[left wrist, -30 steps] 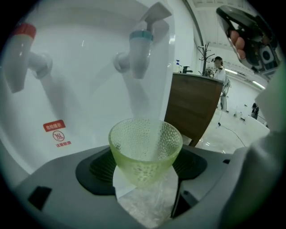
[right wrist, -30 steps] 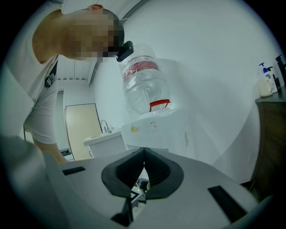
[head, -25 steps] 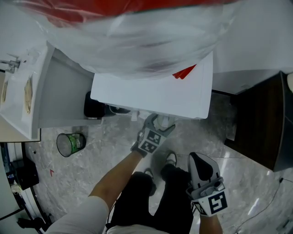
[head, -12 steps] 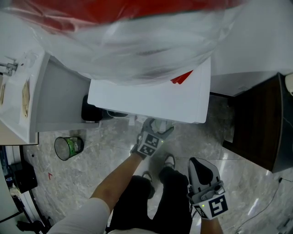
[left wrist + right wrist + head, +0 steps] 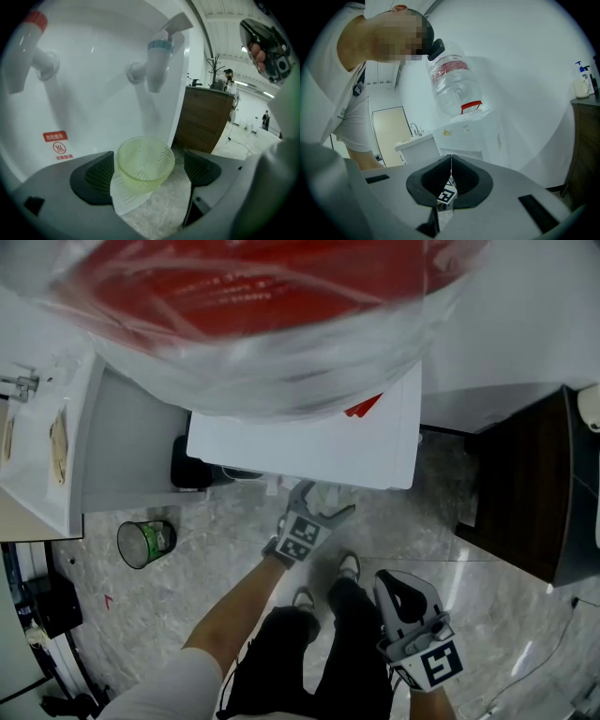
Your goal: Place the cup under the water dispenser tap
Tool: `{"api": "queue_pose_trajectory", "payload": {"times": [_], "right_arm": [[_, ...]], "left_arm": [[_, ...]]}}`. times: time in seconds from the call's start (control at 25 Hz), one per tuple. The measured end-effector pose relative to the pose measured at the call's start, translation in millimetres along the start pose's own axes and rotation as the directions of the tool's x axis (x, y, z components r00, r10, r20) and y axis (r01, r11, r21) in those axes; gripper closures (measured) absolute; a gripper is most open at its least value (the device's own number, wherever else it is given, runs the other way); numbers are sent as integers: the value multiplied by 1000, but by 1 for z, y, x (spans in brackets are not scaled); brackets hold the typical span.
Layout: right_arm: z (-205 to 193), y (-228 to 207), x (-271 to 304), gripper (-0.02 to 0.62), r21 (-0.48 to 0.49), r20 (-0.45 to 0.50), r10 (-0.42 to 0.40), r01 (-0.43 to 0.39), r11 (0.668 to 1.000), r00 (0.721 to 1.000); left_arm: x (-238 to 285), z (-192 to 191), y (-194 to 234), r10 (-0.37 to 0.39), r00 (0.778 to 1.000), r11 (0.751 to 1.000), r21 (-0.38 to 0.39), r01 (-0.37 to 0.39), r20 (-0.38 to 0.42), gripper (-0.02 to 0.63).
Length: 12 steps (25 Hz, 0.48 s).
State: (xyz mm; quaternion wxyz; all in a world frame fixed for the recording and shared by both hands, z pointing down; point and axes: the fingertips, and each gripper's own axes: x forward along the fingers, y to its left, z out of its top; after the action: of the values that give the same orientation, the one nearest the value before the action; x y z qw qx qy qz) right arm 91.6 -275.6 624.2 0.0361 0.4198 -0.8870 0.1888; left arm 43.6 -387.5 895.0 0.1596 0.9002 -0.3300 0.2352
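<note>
A pale green ribbed cup (image 5: 145, 161) stands on the white ledge of the water dispenser (image 5: 309, 442), below the blue-capped tap (image 5: 157, 61). A red-capped tap (image 5: 26, 51) is to its left. My left gripper (image 5: 150, 172) reaches in under the dispenser's front (image 5: 322, 495). Its jaws are opening, with the cup between them: there is a clear gap at the right pad, and the left pad (image 5: 96, 176) sits beside the cup's wall. The right gripper (image 5: 398, 579) hangs back by the person's legs, its pads closed together (image 5: 450, 183) on nothing.
A large bottle in clear wrap (image 5: 253, 324) tops the dispenser. A waste bin with a green liner (image 5: 145, 540) stands on the marble floor to the left. Beyond it is a white counter (image 5: 47, 456). A dark wooden cabinet (image 5: 525, 493) stands at the right.
The left gripper's jaws have spread wider around the cup and it has lifted slightly. The right gripper has stayed about where it was.
</note>
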Motion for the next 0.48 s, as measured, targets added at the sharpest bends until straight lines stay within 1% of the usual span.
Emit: {"api": "queue_pose_trajectory", "payload": {"times": [0.12, 0.24, 0.36, 0.48], "right_arm": [[5, 3, -5, 578, 6, -26, -7, 7, 1000, 1000], [20, 12, -10, 578, 10, -31, -12, 13, 1000, 999], [44, 27, -14, 578, 5, -17, -12, 12, 1000, 1000], [65, 44, -23, 578, 13, -39, -23, 23, 1000, 999]], "left_arm": [[-10, 9, -4, 16, 1000, 1000, -6, -16, -6, 163], [-35, 21, -19, 23, 1000, 1000, -16, -23, -21, 163], [-74, 40, -38, 21, 999, 999, -23, -22, -41, 163], [-123, 71, -66, 3, 999, 1000, -27, -4, -33, 164]]}}
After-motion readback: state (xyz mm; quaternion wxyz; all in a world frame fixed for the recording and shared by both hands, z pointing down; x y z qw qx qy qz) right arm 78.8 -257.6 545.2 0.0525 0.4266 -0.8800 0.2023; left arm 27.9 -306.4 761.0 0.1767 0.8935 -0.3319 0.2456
